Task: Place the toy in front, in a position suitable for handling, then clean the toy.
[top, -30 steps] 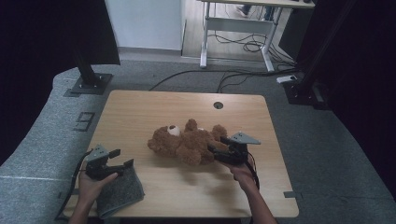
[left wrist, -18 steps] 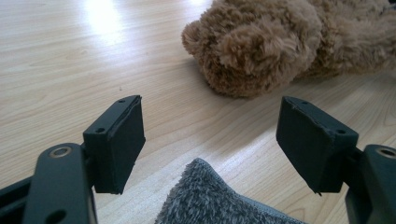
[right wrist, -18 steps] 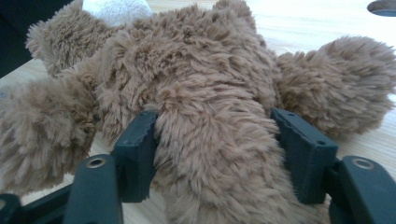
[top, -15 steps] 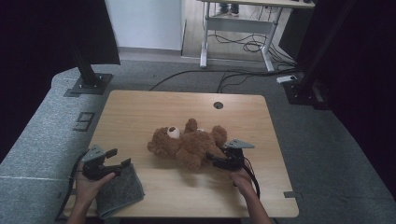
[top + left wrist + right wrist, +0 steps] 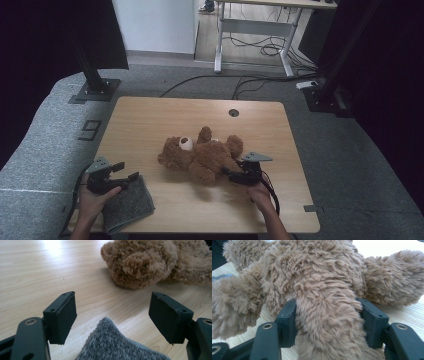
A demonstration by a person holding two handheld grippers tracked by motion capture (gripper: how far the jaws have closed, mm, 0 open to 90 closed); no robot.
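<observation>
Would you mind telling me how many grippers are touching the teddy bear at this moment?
1. The right gripper has its jaws around a limb of the teddy bear. The left gripper sits apart, open above the grey cloth at the table's near-left corner.

A brown teddy bear point(image 5: 202, 156) lies on its back near the middle of the wooden table point(image 5: 150, 120), head toward nine o'clock. The right gripper point(image 5: 231, 175), at the bear's four o'clock, has just been closing its jaws with the bear's limb between them. At the table's seven o'clock corner, the left gripper point(image 5: 126, 171) rests over a grey cloth point(image 5: 127, 206), well apart from the bear.
</observation>
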